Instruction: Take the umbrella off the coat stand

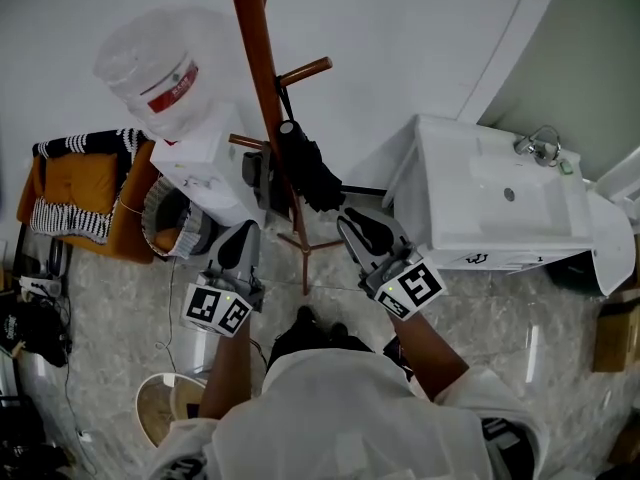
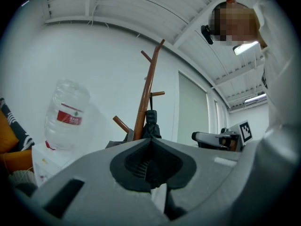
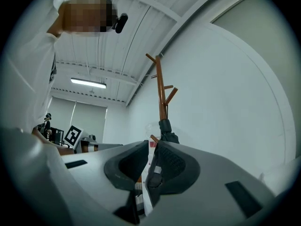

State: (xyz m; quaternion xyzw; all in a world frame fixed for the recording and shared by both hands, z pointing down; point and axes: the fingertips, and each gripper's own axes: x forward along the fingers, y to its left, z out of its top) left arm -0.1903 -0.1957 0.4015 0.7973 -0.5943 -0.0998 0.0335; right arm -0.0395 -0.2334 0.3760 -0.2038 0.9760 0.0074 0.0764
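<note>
A folded black umbrella [image 1: 306,171] hangs by its strap from a peg of the brown wooden coat stand [image 1: 258,68]. My left gripper [image 1: 243,232] is just left of the stand's pole and below the umbrella in the head view, jaws together and empty. My right gripper [image 1: 348,222] sits a short way right of the umbrella's lower end, also shut and empty. In the left gripper view the umbrella [image 2: 151,124] shows just above the closed jaw tips [image 2: 150,141], some way ahead. The right gripper view has the umbrella [image 3: 167,132] and stand [image 3: 161,88] beyond its closed tips [image 3: 154,146].
A water dispenser with a big clear bottle [image 1: 158,66] stands left of the stand. An orange chair with striped cloth [image 1: 78,190] and a basket [image 1: 163,218] are further left. A white sink cabinet [image 1: 500,203] is on the right. The stand's legs [image 1: 305,250] spread between the grippers.
</note>
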